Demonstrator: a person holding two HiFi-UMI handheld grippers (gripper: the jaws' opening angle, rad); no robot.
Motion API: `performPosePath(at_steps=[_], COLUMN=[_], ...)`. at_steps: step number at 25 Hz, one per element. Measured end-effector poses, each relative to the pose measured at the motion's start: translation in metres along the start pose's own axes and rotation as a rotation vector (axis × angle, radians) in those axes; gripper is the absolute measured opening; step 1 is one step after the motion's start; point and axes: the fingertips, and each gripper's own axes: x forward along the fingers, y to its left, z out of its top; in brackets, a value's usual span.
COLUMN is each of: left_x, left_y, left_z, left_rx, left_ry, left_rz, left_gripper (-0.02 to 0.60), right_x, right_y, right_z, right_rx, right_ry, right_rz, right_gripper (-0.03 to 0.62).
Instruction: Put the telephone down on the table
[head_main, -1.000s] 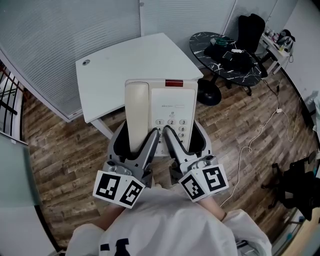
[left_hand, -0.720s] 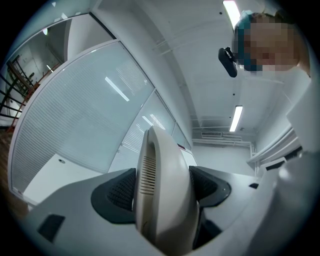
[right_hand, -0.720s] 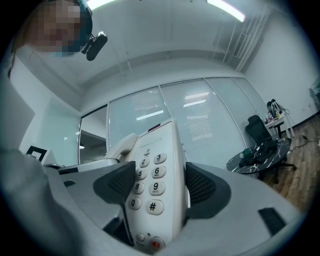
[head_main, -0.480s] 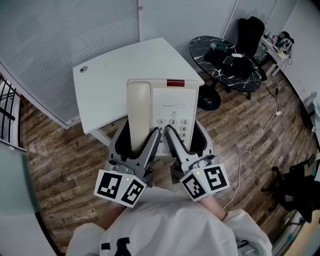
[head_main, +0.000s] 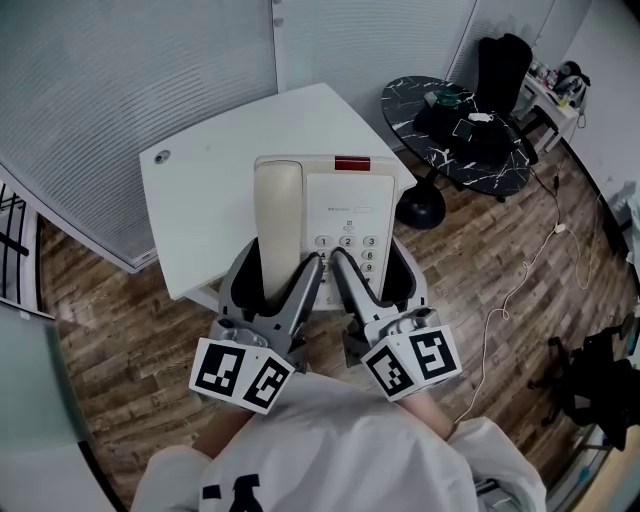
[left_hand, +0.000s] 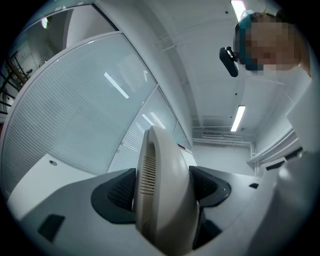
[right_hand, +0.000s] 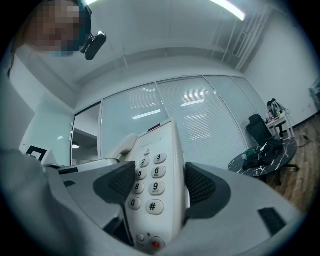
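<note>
Left hand-held gripper (left_hand: 162, 187) and right hand-held gripper (right_hand: 155, 186) clamp telephone (head_main: 345, 205), apparently above table (head_main: 205, 185).

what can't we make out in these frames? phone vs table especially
- Head view: whether the telephone touches the white table; its body hides the underside.
- Head view: telephone's near edge, covered by the left gripper and right gripper.
- Left gripper view: keypad, hidden behind the handset.
- Head view: items on the black table, too small.

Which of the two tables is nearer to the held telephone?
The white angular table, which the telephone overlaps in the head view; the dark marbled round table stands apart at the right.
</note>
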Motion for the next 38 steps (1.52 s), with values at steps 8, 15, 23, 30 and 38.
performPosePath(at_steps=[8,15,23,30,38], left_x=[0.036,0.070,0.095,0.109,0.129], left_y=[0.038,0.076,0.110,0.121,0.134], left_z=[0.005,0.011,0.015,0.016,0.012], left_rx=[-0.008,-0.011,-0.015,-0.020,-0.028], left_ry=[0.013,0.031,0.047,0.052,0.049], left_rz=[-0.010,-0.025,-0.036,-0.016,0.032], left_gripper=[0.336,0.335,0.335,0.335,0.334], right_x=[0.050,0.097,0.138,0.156,0.180], right_y=[-0.009,-0.016,-0.018,-0.024,-0.038], right_z=[-0.007,-0.015,-0.024,-0.026,-0.029], right_rx=[0.003,0.009,0.015,0.021,0.027], right_ry=[0.004,0.006,0.008,0.025,0.056], right_rz=[-0.018,-0.042,-0.060,-0.050,-0.013], right_gripper=[0.324,0.324,0.324,0.324,0.324])
